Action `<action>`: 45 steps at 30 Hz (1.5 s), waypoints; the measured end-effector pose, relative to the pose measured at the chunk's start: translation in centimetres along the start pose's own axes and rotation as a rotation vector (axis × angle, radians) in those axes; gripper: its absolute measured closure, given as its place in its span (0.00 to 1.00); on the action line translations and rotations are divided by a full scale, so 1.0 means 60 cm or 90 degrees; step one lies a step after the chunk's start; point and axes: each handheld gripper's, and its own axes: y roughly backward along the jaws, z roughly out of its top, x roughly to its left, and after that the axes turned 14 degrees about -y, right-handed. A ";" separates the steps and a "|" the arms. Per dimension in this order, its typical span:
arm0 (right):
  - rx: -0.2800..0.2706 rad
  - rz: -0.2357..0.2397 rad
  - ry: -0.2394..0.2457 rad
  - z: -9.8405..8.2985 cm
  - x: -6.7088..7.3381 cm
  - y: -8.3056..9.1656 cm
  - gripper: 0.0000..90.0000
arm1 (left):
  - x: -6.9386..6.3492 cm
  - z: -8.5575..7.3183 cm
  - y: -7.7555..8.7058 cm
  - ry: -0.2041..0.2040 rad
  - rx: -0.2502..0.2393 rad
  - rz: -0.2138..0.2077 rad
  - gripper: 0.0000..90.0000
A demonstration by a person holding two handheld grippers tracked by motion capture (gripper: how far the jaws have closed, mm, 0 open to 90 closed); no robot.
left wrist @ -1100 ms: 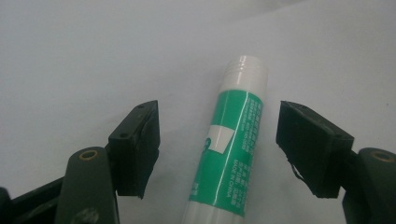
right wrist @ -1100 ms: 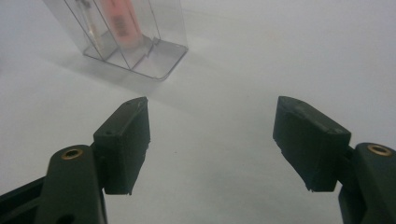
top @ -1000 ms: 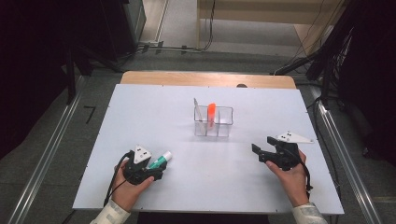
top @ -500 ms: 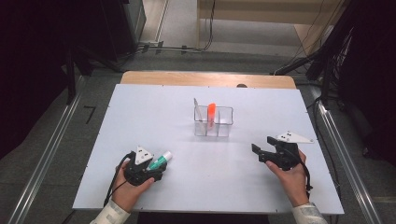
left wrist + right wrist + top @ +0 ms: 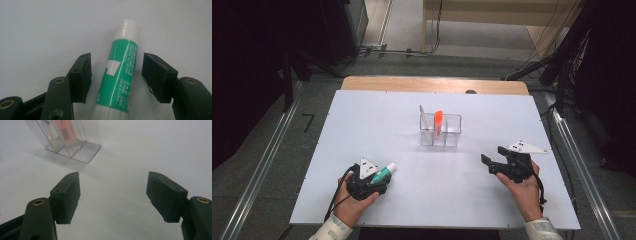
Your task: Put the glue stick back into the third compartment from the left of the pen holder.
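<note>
Surface: white bench top (image 5: 377, 125) with a wooden strip along its far edge; grey floor and metal rails run along both sides, with dark equipment and cables beyond the far edge.
Left hand: your left hand (image 5: 354, 202) rests near the bench's near-left corner, the left gripper (image 5: 382, 176) laid low and aimed toward the right edge.
Left jaws: partly open and they have just been closing; the glue stick (image 5: 120, 72) lies between them, with a gap on each side, so the pads are not yet pressing on it.
Glue stick: green and white, lying flat on the bench by the near edge, its white cap pointing away from your hand.
Organizer: clear divided holder (image 5: 452, 134) stands mid-bench, toward the far edge, with an orange tube (image 5: 438, 121) upright in one compartment.
Right hand: your right hand (image 5: 524, 187) sits near the near-right corner, the right gripper (image 5: 492, 160) pointing toward the holder.
Right jaws: spread wide, only bare bench between them.
</note>
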 end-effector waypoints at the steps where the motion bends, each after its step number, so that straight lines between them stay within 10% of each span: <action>1: 0.000 0.000 0.000 0.000 0.000 0.000 0.29 | -0.001 0.000 0.000 0.000 -0.001 0.002 0.48; 26: 0.000 0.000 0.001 0.000 0.001 0.001 0.29 | -0.005 0.002 0.000 -0.024 -0.009 -0.016 0.73; 45: -0.006 0.004 -0.002 0.002 0.000 0.003 0.29 | 0.005 0.020 0.006 0.026 -0.059 -0.026 0.73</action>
